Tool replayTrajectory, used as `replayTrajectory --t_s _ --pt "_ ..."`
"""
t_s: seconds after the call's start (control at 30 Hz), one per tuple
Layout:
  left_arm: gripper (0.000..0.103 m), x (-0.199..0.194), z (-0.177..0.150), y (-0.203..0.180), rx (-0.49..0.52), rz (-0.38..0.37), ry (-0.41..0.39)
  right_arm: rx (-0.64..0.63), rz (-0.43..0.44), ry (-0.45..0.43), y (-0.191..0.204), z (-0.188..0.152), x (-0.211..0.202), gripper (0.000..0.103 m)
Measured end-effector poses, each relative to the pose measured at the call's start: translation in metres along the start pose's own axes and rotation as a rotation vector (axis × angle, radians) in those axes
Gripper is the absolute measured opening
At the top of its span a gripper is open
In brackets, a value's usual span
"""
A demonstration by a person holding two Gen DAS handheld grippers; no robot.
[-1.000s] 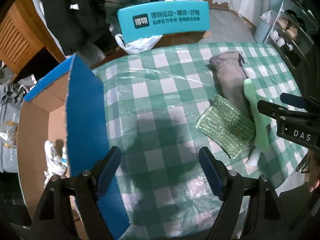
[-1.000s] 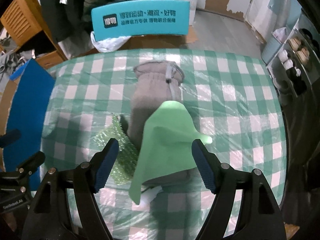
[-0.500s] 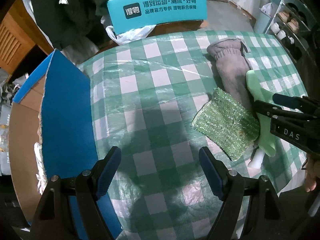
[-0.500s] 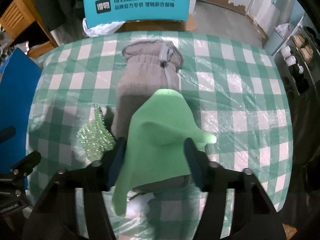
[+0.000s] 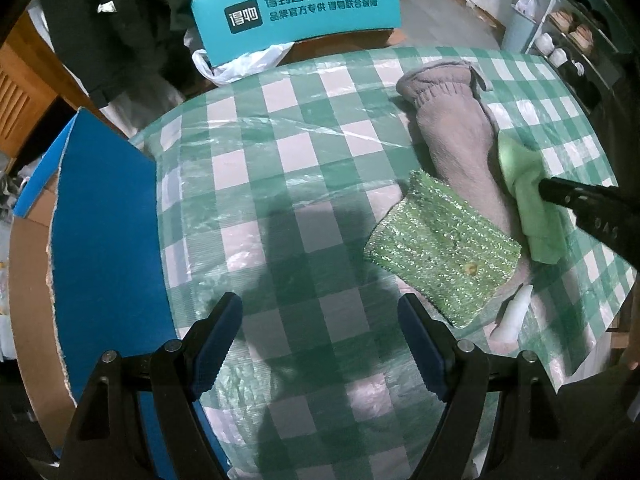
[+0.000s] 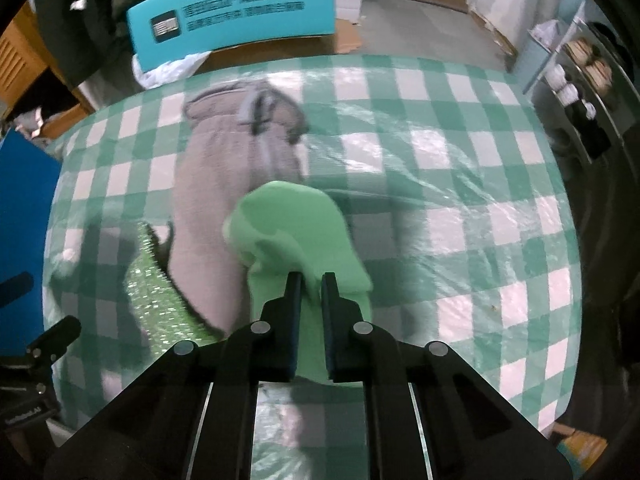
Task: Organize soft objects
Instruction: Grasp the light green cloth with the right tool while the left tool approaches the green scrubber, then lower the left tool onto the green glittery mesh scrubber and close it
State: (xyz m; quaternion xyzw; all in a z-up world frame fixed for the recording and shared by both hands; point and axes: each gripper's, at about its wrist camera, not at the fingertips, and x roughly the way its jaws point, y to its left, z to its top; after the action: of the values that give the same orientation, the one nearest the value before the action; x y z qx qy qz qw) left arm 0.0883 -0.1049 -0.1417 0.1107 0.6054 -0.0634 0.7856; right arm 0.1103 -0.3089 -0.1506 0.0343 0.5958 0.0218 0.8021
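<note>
the right gripper [image 6: 311, 280] had closed its jaws, now pinching the light green cloth [image 6: 294, 232] lying over the grey mitten [image 6: 216, 184] on the counter [image 6: 460, 208]; left gripper [image 5: 320, 320] hung wide open, empty, the glittery green scouring cloth [image 5: 440, 244] just beyond its right jaw.

A teal chair back [image 5: 296, 4] (white lettering) stands behind the green-checked tablecloth [image 5: 256, 160], a blue-lined cardboard box [image 5: 104, 240] alongside.

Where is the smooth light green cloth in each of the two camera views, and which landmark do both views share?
Left wrist view: light green cloth at right of centre, on the grey sock, pinched by the right gripper.
Right wrist view: centre, bunched between the closed fingers.
Shared landmark: teal chair back beyond the table.
</note>
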Motion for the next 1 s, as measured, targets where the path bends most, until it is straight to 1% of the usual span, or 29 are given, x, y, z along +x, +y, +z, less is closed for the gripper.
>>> replayTrajectory --t_s 0.23,0.3,0.33,0.37,0.4,0.43,0.5,0.53,0.6,0.77,0.87,0.93,1.0 --pt "0.081 0.006 0.002 -0.005 -0.004 -0.018 0.011 0.069 -0.014 0.006 -0.024 0.000 0.002 0.009" --pt "0.081 0.007 0.002 -0.007 -0.006 -0.022 0.015 0.085 0.016 0.012 -0.027 0.000 0.002 0.009" --pt "0.082 0.008 0.002 -0.007 -0.005 -0.023 0.017 0.093 0.025 0.004 -0.027 0.000 0.001 0.013" --pt "0.082 0.009 0.002 -0.008 -0.005 -0.023 0.019 0.095 0.030 -0.005 -0.027 0.000 0.000 0.020" --pt "0.082 0.011 0.002 -0.008 -0.007 -0.023 0.021 0.091 0.038 -0.015 -0.026 0.000 -0.003 0.037" --pt "0.082 0.012 0.003 -0.008 -0.010 -0.025 0.023 0.087 0.045 -0.027 -0.025 0.000 -0.005 0.050" --pt "0.082 0.014 0.003 -0.008 -0.018 -0.031 0.029 0.085 0.074 -0.051 -0.021 0.000 -0.010 0.059" --pt "0.082 0.015 0.004 -0.008 -0.021 -0.034 0.030 0.084 0.083 -0.055 -0.020 0.000 -0.012 0.061" --pt "0.082 0.017 0.004 -0.007 -0.028 -0.038 0.033 0.069 0.103 -0.060 -0.015 0.001 -0.013 0.063" --pt "0.082 0.022 0.007 -0.008 -0.034 -0.043 0.043 0.039 0.105 -0.046 -0.006 0.000 -0.008 0.063" --pt "0.082 0.025 0.010 -0.007 -0.040 -0.048 0.046 0.045 0.121 -0.073 -0.007 0.001 -0.014 0.064" --pt "0.082 0.026 0.011 -0.007 -0.045 -0.055 0.050 0.022 0.141 -0.060 -0.002 0.002 -0.012 0.065" --pt "0.082 0.028 0.013 -0.007 -0.048 -0.058 0.053 0.000 0.131 -0.054 0.005 0.002 -0.007 0.065"
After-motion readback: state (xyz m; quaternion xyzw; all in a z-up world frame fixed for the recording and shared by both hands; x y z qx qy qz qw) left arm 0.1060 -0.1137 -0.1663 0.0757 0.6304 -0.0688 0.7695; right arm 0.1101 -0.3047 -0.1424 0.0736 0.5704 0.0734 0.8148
